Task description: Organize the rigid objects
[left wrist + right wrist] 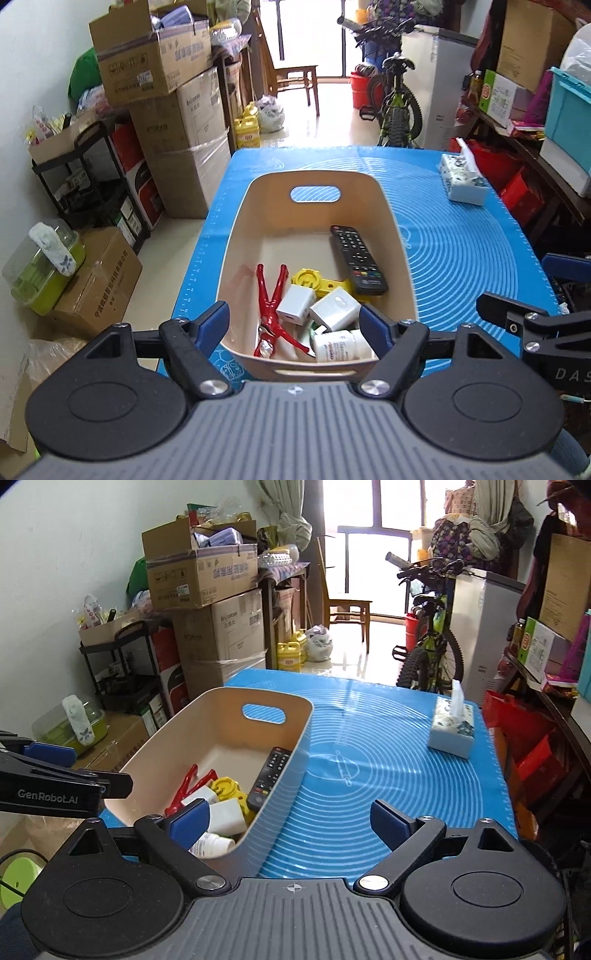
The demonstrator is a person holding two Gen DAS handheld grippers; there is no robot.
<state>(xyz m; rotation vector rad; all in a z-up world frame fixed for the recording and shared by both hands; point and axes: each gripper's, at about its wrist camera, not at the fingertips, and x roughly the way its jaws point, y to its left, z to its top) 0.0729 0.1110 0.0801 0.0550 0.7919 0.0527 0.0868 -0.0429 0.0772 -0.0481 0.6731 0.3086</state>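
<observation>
Cluttered storage surrounds the blue mat [388, 775], where the beige bin [255, 206] already gathers the remote [356, 258], red figure [271, 306], chargers [334, 308] and bottle [340, 347], corralled together; left gripper [293, 321] and right gripper [288, 818] hover empty, jaws spread.

Right hand-held gripper [291, 821] gapes empty beside the filled beige bin [291, 760].

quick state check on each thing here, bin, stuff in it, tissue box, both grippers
beige bin: upright on the blue mat, holding items
remote: inside bin, face up
red figure: inside bin, lying flat
white chargers: inside bin
tissue box: on mat, outside bin
left gripper: open, empty
right gripper: open, empty
</observation>
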